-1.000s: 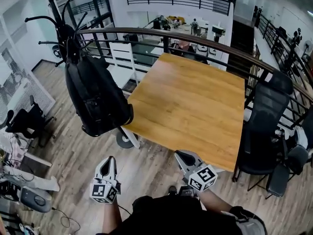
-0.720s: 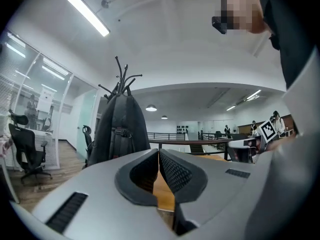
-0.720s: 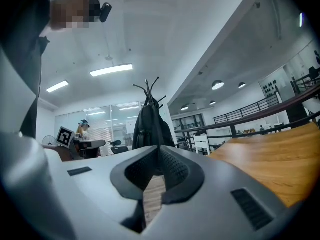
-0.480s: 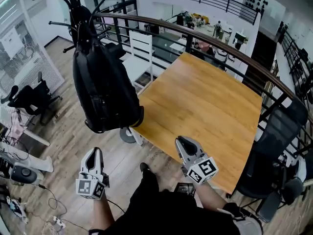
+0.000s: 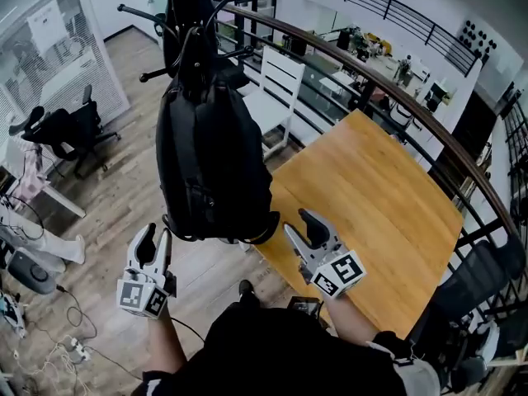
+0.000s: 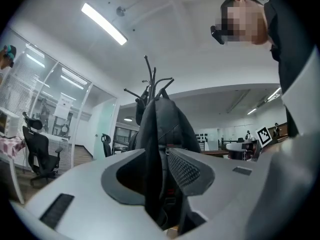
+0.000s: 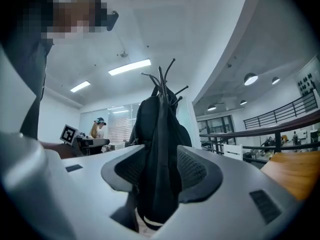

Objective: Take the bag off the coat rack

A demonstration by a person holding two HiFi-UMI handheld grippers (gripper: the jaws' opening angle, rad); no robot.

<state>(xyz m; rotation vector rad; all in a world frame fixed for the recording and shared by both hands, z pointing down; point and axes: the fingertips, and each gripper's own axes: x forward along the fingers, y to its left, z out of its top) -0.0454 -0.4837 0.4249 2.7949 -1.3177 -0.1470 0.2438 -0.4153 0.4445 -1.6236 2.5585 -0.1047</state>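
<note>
Holding both tools low in front of me, I have the left gripper [image 5: 157, 239] and right gripper [image 5: 300, 228] with fingers released; they have just been opening, and nothing sits between them. Just beyond, the black bag [image 5: 213, 163] hangs from the coat rack [image 5: 186, 7], untouched, beside the desk's [image 5: 375, 192] left corner.

A black coat rack [image 5: 180, 11] stands at the far left of the plank floor [image 5: 107, 192], and a black bag [image 5: 214, 163] hangs from its hooks. Right of it a square wooden table [image 5: 375, 200] rests on the same floor beside the curved railing [image 5: 429, 145], a white chair [image 5: 276, 87] at its far-left edge.
</note>
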